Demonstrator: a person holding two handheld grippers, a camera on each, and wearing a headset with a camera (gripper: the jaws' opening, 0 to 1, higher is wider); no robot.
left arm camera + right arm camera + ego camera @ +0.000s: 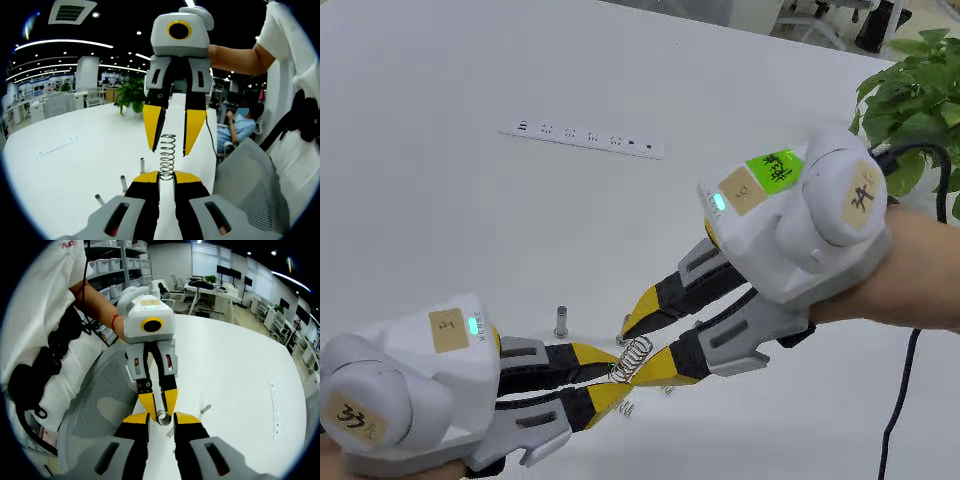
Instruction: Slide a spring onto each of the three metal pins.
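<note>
1. Tabletop (470, 220): white and wide. It carries every loose part listed below.

2. Potted plant (920, 90): green leaves at the far right edge of the tabletop, behind the right hand.

3. Left hand-held gripper (166, 175): enters the head view from the lower left. Its yellow-tipped jaws are closed on the near end of a spring (167, 155), which is held clear of the tabletop.

4. Right hand-held gripper (632, 356): enters the head view from the upper right and points back toward the left one, so the two sets of jaws meet tip to tip. Its jaws are parted and straddle the far end of the same spring. In the left gripper view a gap shows on at least one side of the coil, so the jaws are not clamped on it.

5. Power strip (582, 139): white, lying flat, well apart from the work, toward the far side of the tabletop.

6. Metal pins: three stand in a row on the tabletop below the grippers, the first (142, 165), the second (123, 183) and the third (99, 200). All three shafts are bare.

7. Second spring (627, 407): lies loose on the tabletop just under the left jaws
</note>
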